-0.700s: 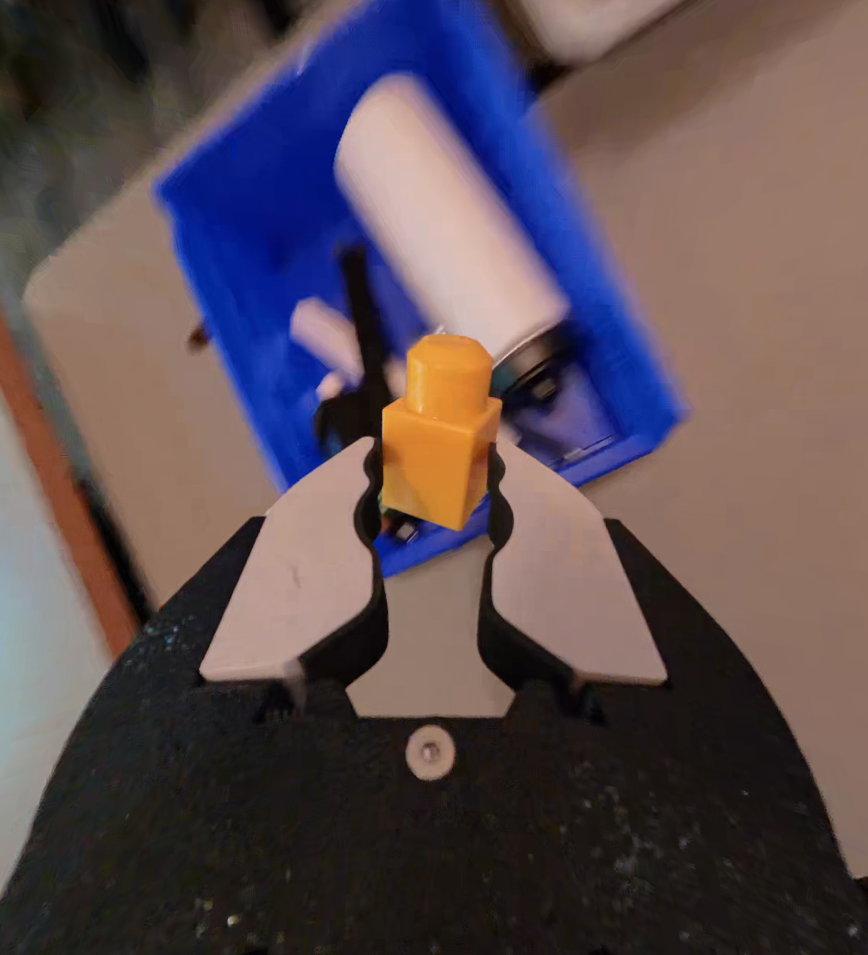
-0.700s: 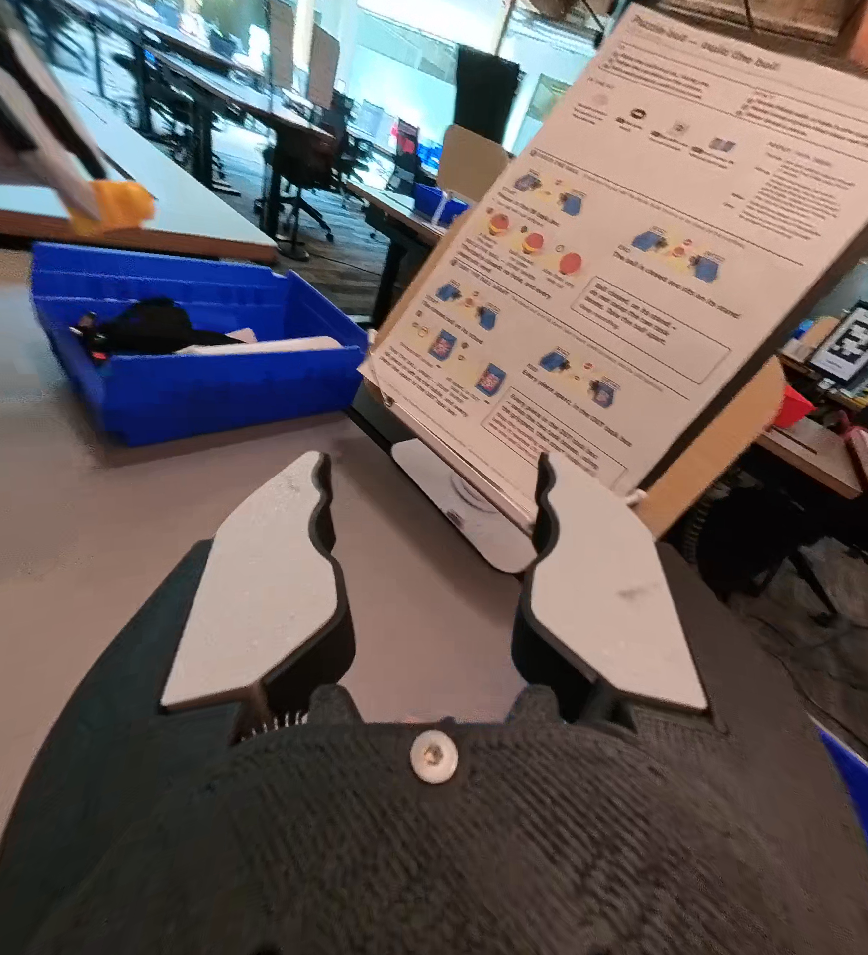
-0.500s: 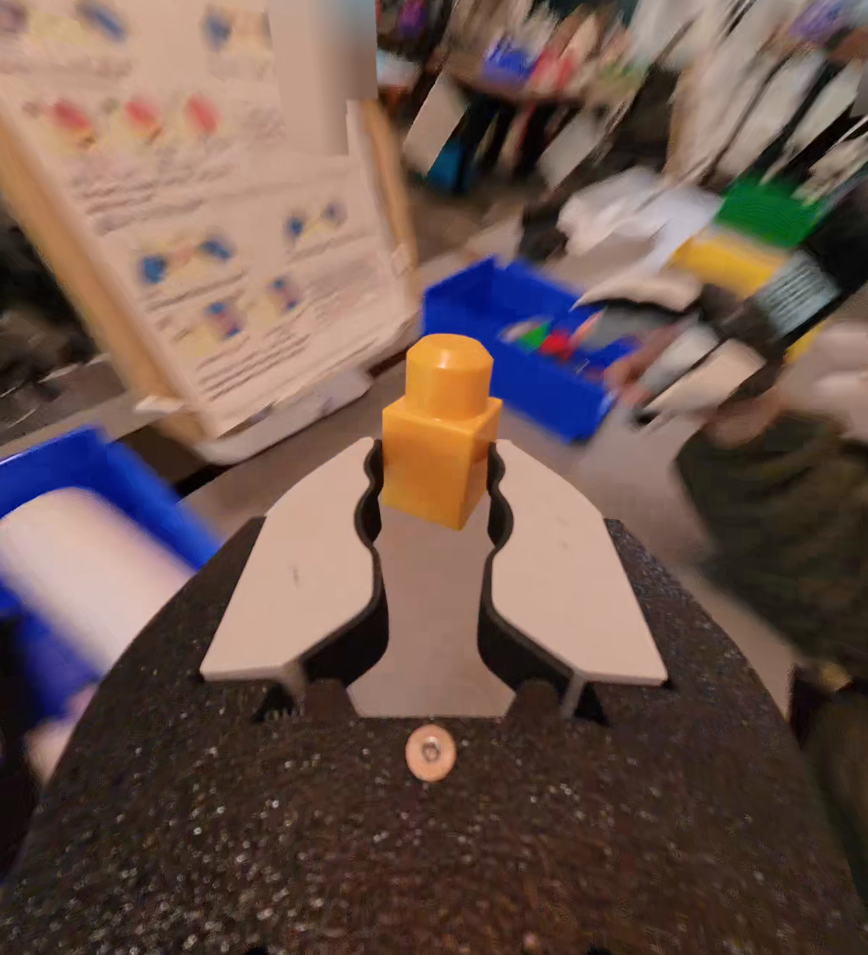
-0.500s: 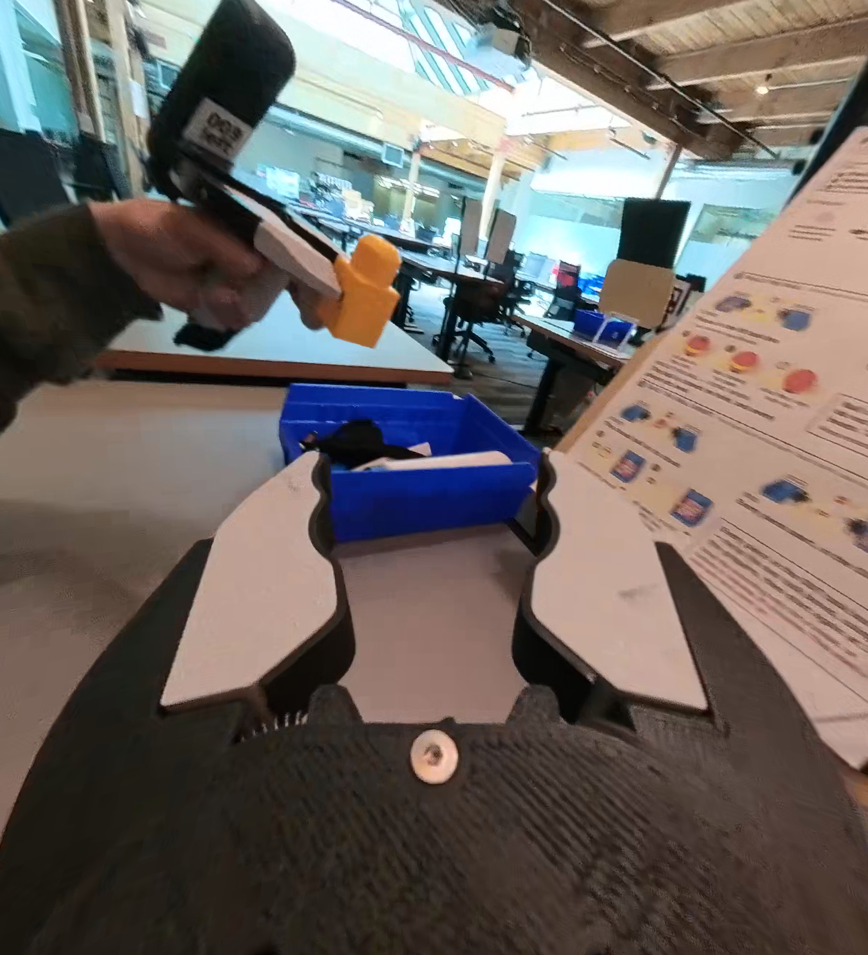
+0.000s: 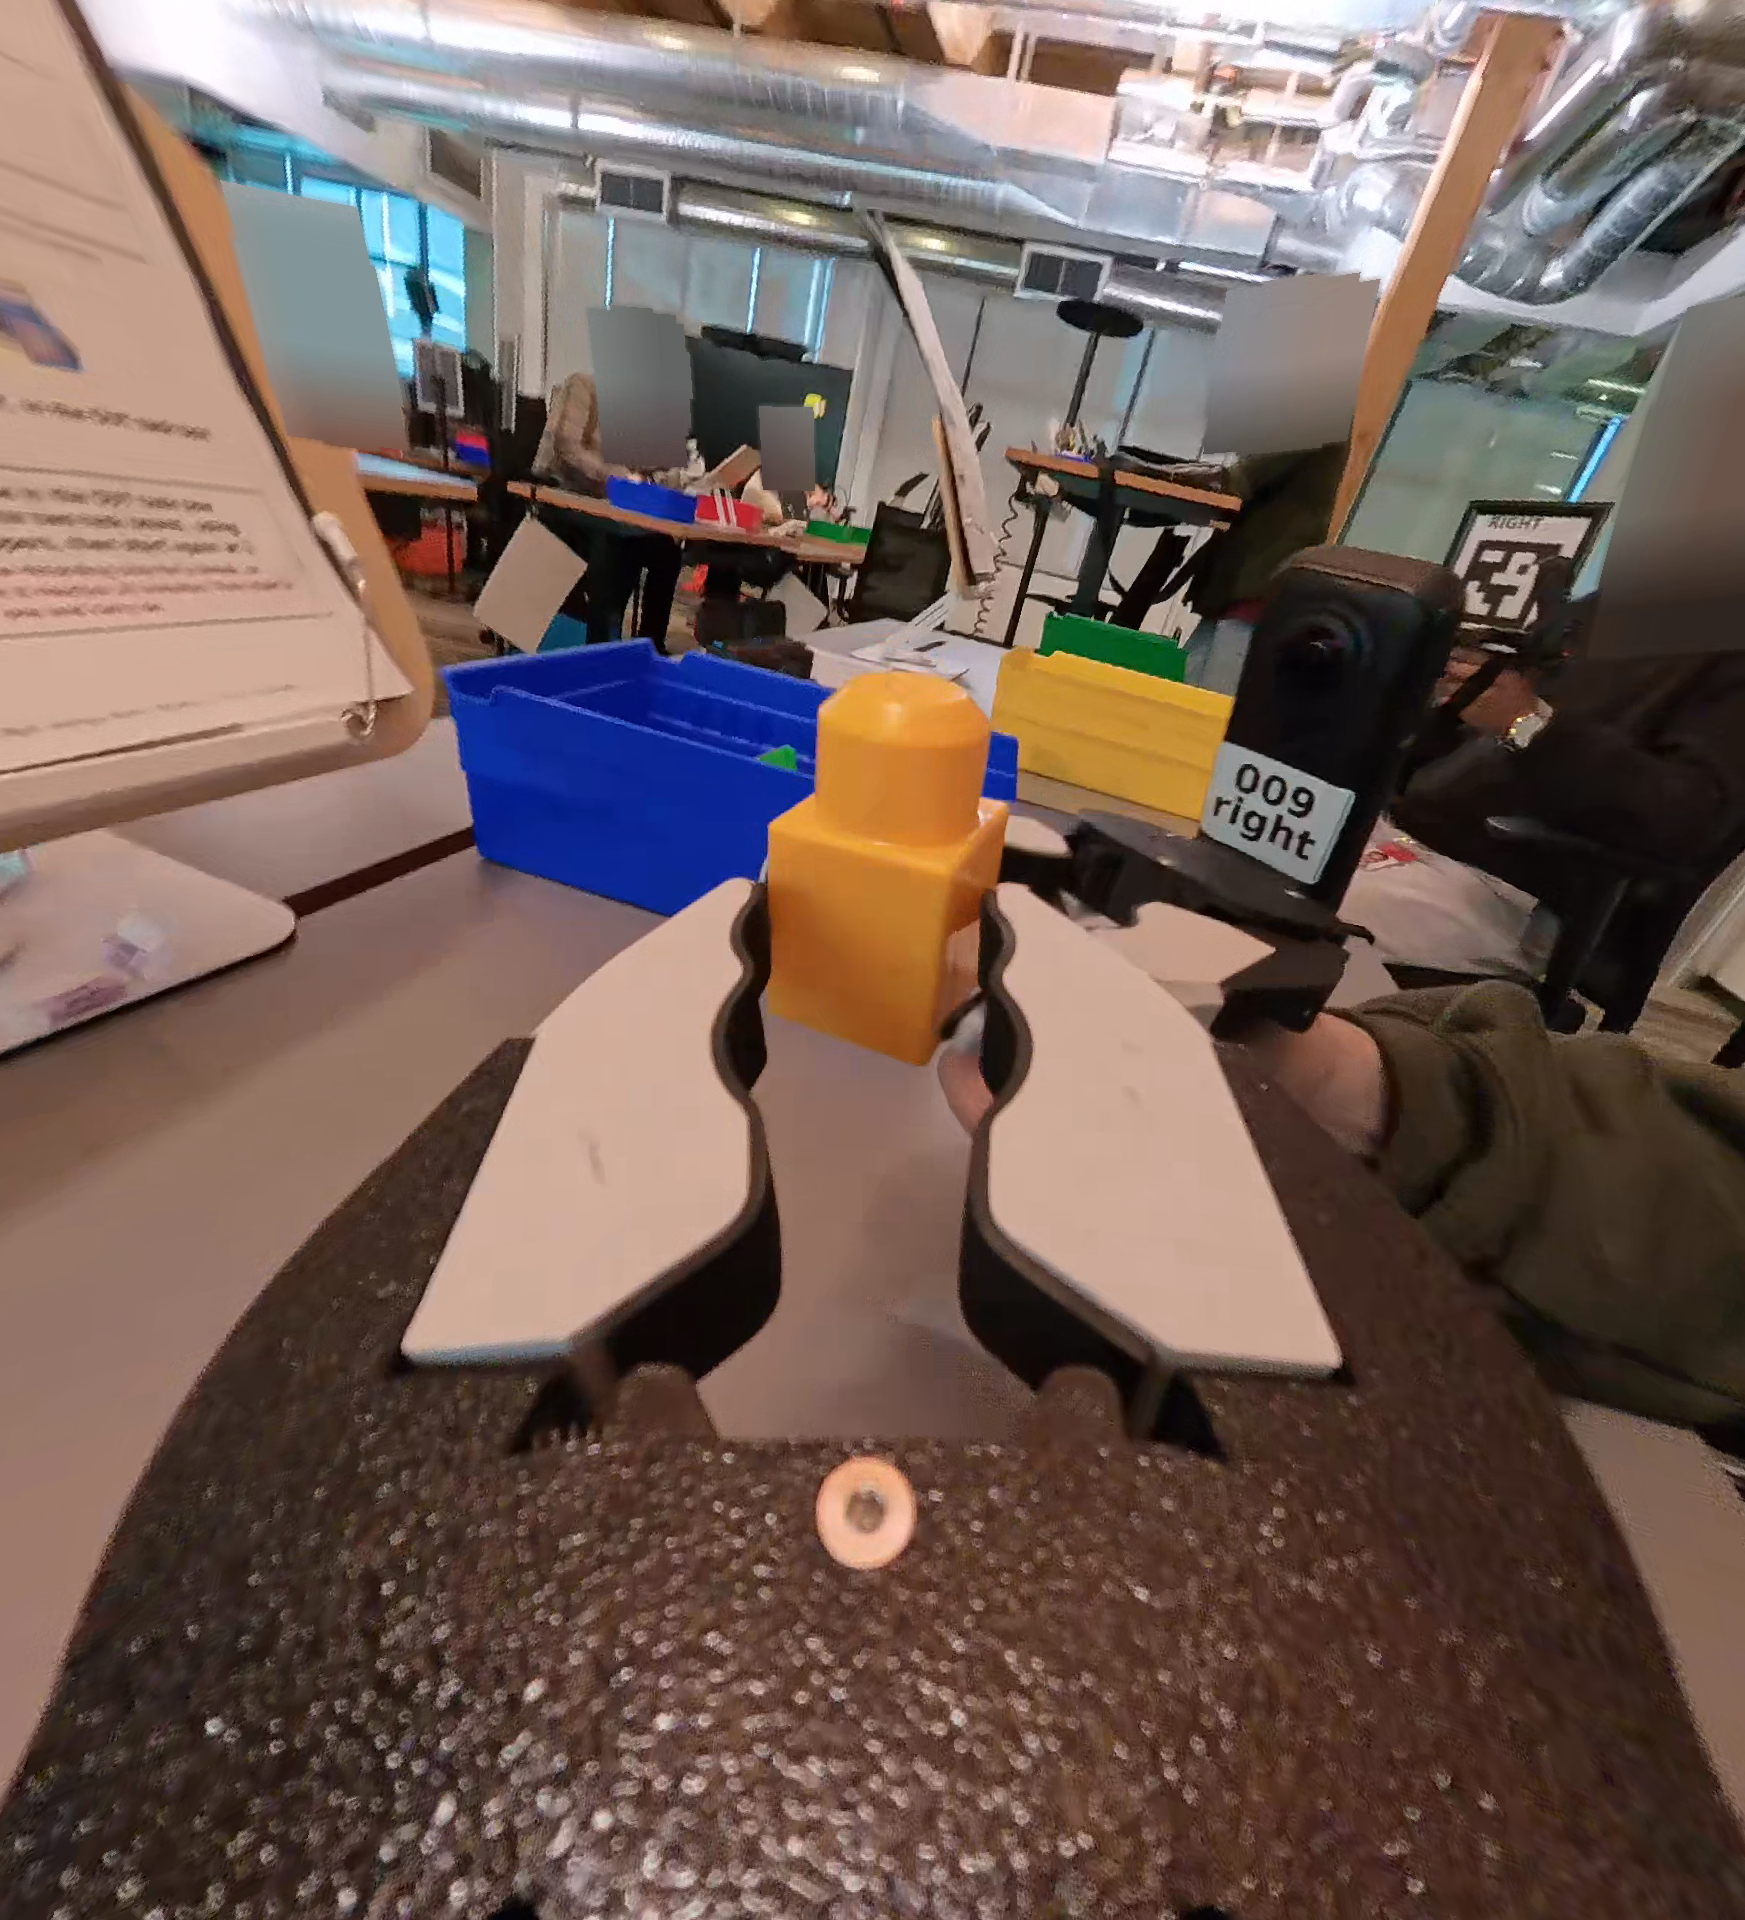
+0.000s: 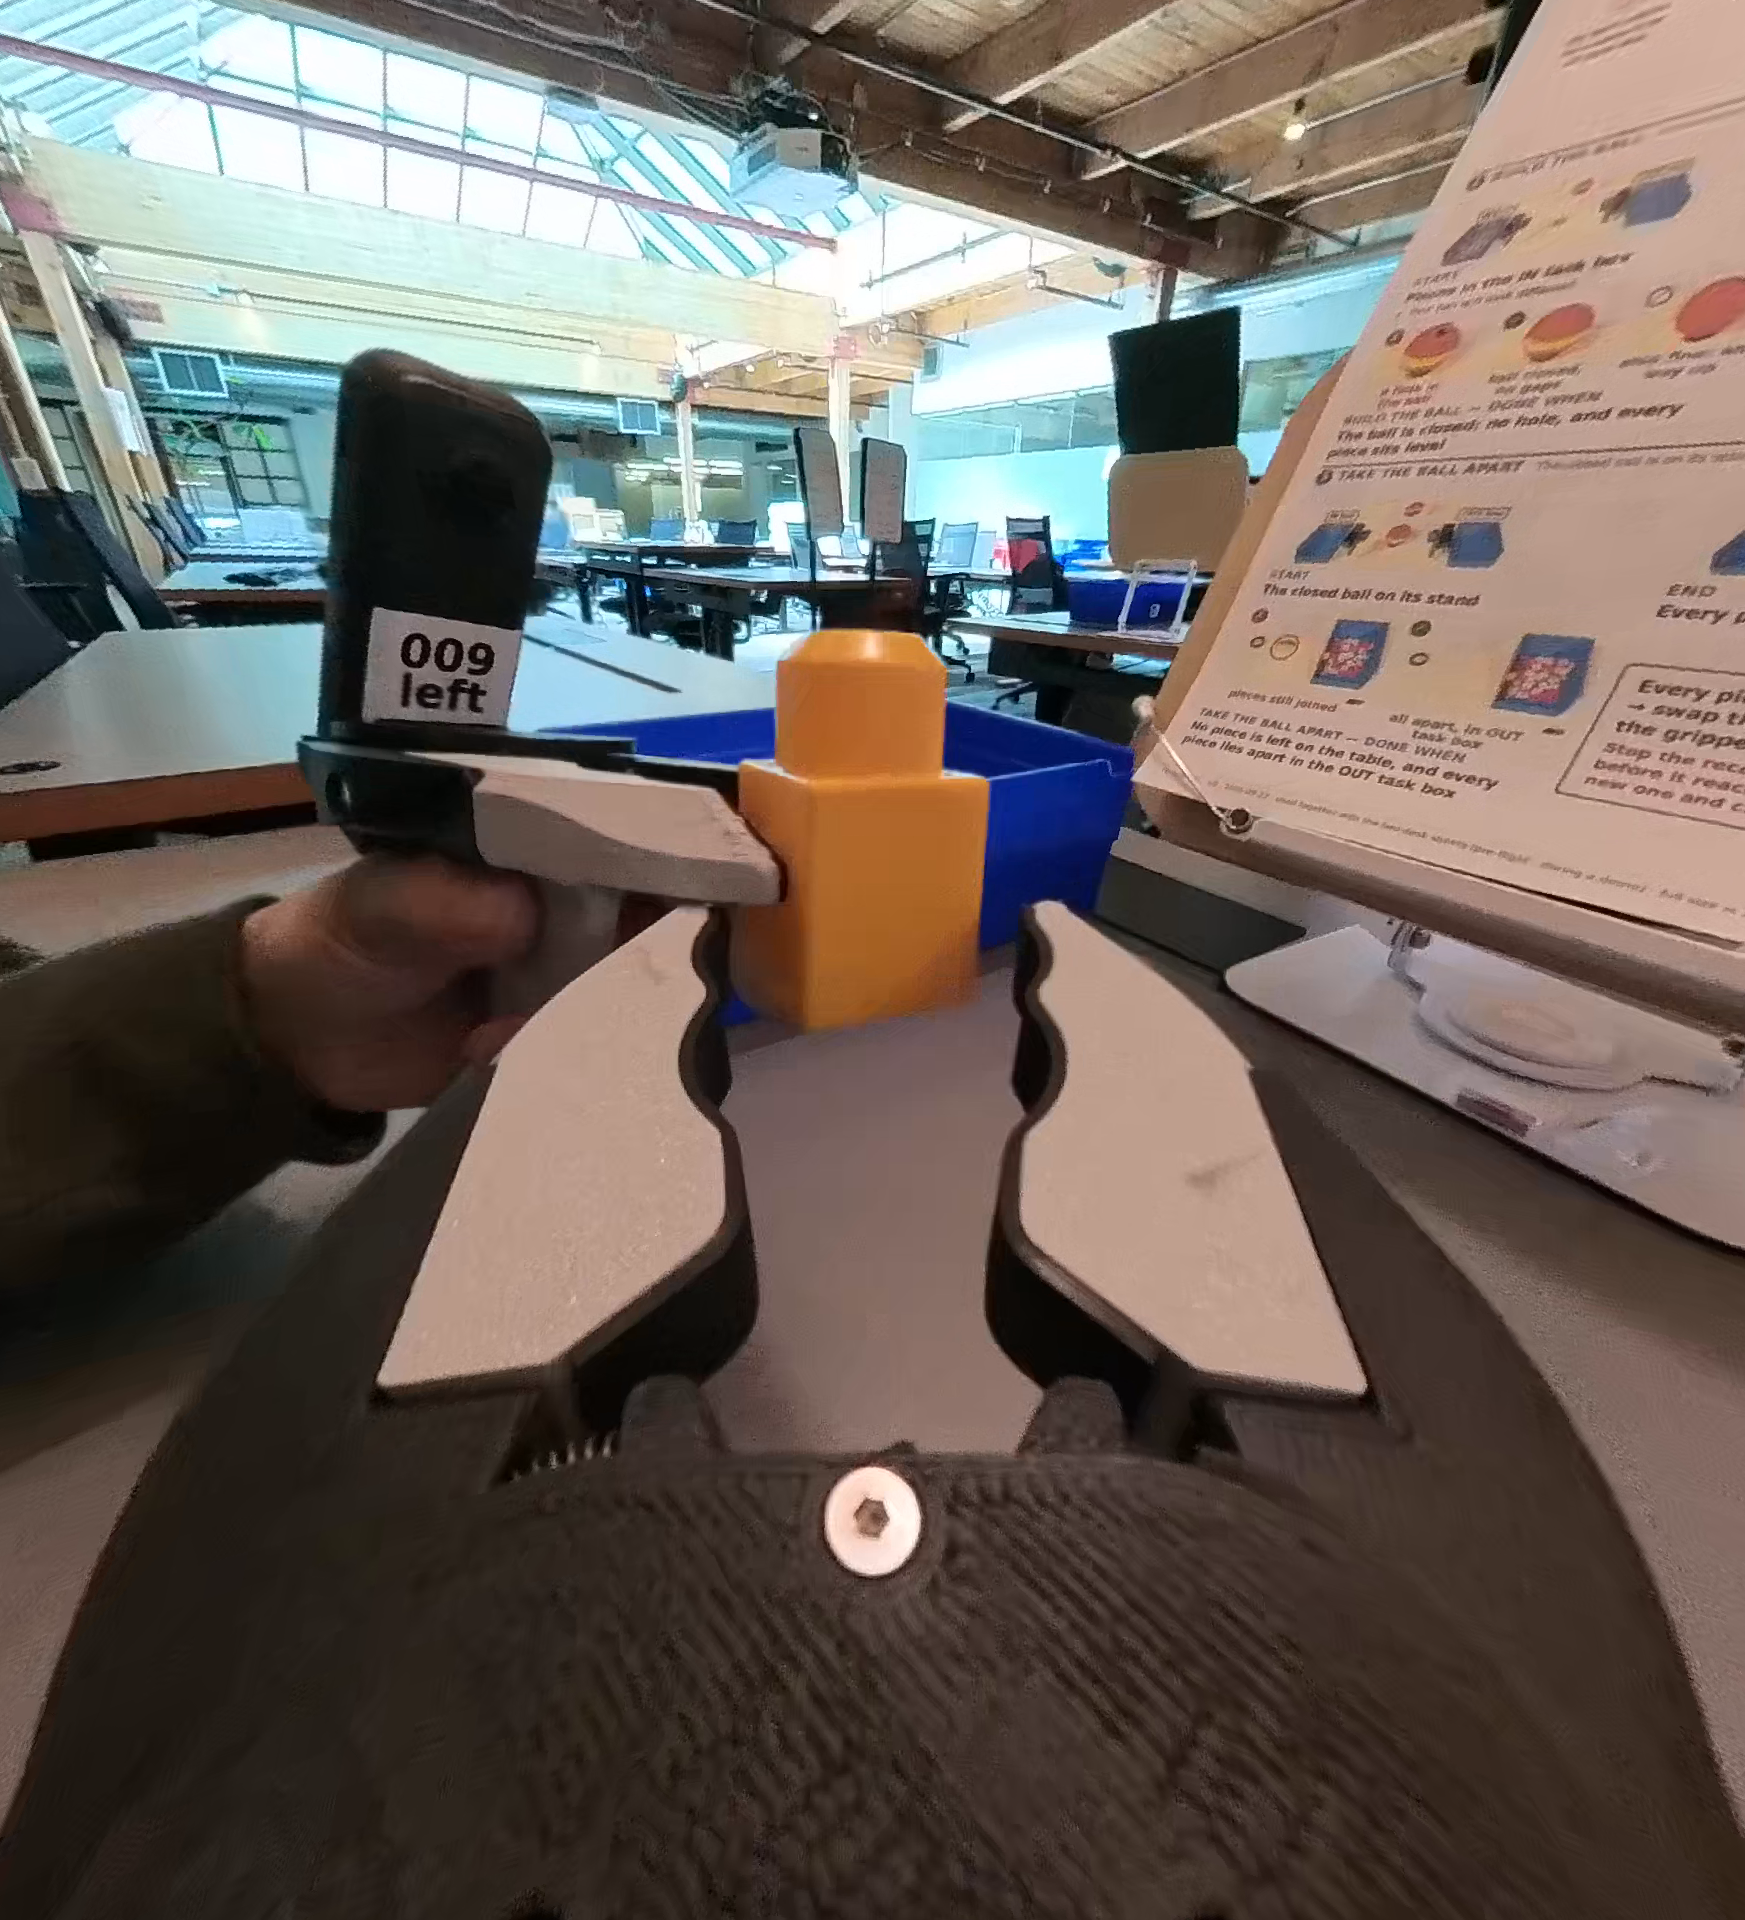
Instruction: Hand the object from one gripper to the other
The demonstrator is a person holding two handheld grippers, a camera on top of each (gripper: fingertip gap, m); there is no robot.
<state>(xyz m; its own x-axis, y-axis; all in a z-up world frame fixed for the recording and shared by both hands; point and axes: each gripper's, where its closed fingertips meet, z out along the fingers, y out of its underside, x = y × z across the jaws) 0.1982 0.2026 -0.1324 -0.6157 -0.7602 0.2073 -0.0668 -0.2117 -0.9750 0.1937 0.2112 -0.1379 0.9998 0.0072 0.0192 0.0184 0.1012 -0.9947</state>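
Both grippers' fingers [image 6: 639, 852] flank the orange block [image 5: 883, 883].

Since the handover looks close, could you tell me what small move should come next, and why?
Probably close the right hand-held gripper on the orange plastic peg-topped block: its jaws stand open either side of the block, while the left hand-held gripper grips it.
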